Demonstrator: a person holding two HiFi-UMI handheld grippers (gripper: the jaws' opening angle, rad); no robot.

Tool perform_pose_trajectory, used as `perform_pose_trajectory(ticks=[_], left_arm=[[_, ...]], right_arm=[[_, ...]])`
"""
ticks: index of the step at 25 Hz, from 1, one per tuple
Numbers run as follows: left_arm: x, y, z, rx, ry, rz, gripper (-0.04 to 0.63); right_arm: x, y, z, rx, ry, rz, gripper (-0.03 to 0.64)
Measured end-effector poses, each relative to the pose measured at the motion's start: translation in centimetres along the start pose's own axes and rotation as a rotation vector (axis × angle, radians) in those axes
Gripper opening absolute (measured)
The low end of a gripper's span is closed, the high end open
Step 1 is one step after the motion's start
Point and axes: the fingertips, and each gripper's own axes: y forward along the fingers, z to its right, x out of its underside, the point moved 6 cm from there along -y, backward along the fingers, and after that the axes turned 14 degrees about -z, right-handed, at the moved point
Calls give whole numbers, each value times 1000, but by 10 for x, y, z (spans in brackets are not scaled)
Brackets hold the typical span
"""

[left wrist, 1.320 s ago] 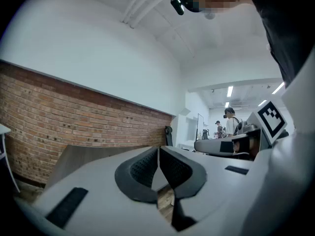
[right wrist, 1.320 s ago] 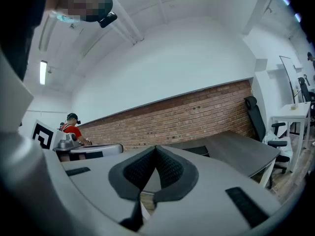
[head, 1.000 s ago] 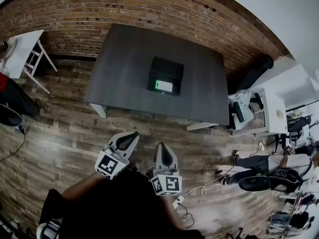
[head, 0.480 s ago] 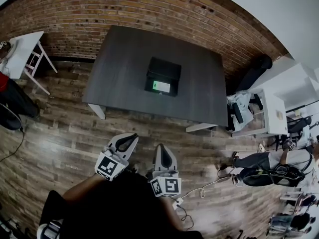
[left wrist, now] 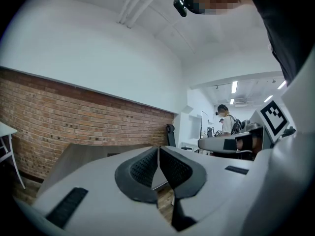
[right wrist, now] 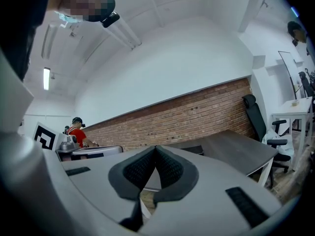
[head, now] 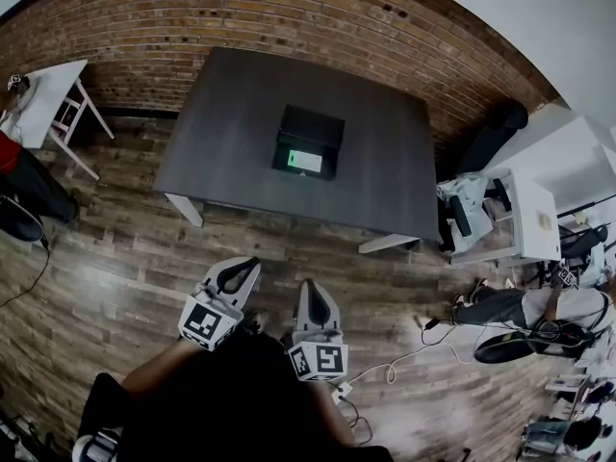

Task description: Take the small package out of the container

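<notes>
Currently both tools sit close to the person's body over the wood floor (head: 115, 258), well short of the dark table (head: 231, 114). Left gripper (head: 245, 268): jaws clenched together, pads meeting, nothing between them. Right gripper (head: 311, 289): same, clenched on nothing. Black container (head: 310, 131) rests on the table, about mid-width, nearer the near edge than the far one. Small package (head: 305, 161), green and white, lies inside the container along its near side. Brick wall (head: 289, 17) behind the table.
</notes>
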Motion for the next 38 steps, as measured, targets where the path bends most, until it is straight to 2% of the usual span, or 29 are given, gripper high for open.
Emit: perform_pose_trajectory(ticks=[7, 17, 25, 38], left_arm=[[5, 2, 27, -36, 2, -1, 40], [6, 15, 20, -46, -1, -9, 40], [-4, 46, -1, -24, 4, -6, 40], [-20, 104, -63, 22, 5, -23, 40]], right_arm=[[5, -12, 19, -37, -18, 1, 23], [7, 2, 26, -55, -16, -6, 25], [-2, 32, 42, -32, -14, -21, 23], [-24, 110, 59, 1, 2, -59, 25]])
